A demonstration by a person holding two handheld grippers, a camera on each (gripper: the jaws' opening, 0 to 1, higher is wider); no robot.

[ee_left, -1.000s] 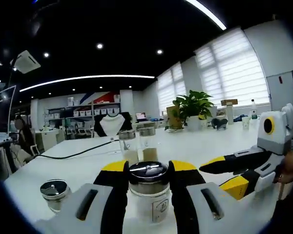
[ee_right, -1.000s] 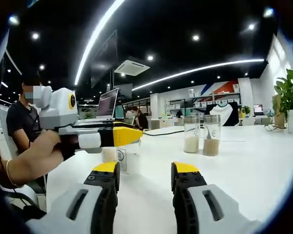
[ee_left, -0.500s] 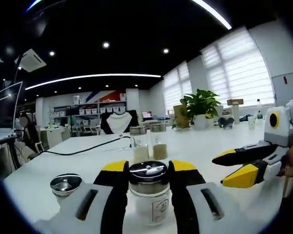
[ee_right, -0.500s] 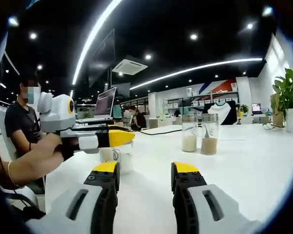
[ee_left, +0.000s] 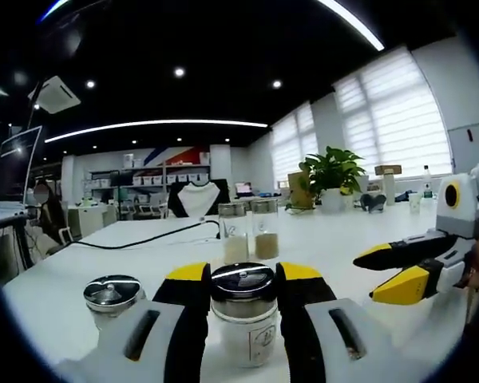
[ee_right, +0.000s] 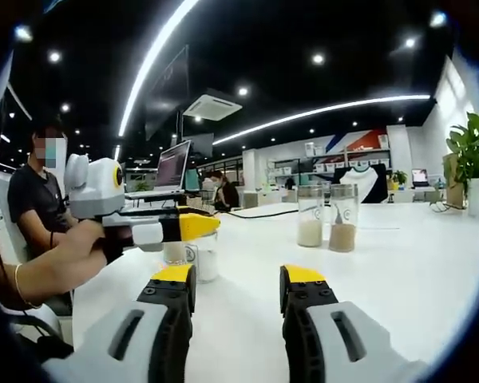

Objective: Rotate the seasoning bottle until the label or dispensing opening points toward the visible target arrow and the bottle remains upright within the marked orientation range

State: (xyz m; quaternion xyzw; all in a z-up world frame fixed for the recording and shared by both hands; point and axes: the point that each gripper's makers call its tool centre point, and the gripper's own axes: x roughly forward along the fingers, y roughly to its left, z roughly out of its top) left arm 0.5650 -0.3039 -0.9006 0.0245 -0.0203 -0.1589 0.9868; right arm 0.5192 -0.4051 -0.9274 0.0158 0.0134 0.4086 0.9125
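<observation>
In the left gripper view, a glass seasoning bottle (ee_left: 243,319) with a shiny metal cap stands upright on the white table (ee_left: 335,239). My left gripper (ee_left: 243,273) is shut on it just below the cap, its yellow-tipped jaws pressed against both sides. A small logo on the glass faces the camera. My right gripper (ee_left: 387,271) comes in from the right with its jaws apart. In the right gripper view, my right gripper (ee_right: 237,276) is open over bare table, and the left gripper (ee_right: 193,226) hides most of the seasoning bottle (ee_right: 201,257).
A second metal-capped bottle (ee_left: 112,294) stands close to the left of the held one. Two taller jars of powder (ee_left: 249,231) stand further back, jars (ee_right: 326,217). A black cable (ee_left: 136,239) crosses the table. A person (ee_right: 33,199) sits at the left; a potted plant (ee_left: 331,171) stands at the far right.
The left gripper view has shifted a little, with the second bottle and the far jars sliding right in the picture. The bottle stays held. The right gripper sits slightly lower in that view.
</observation>
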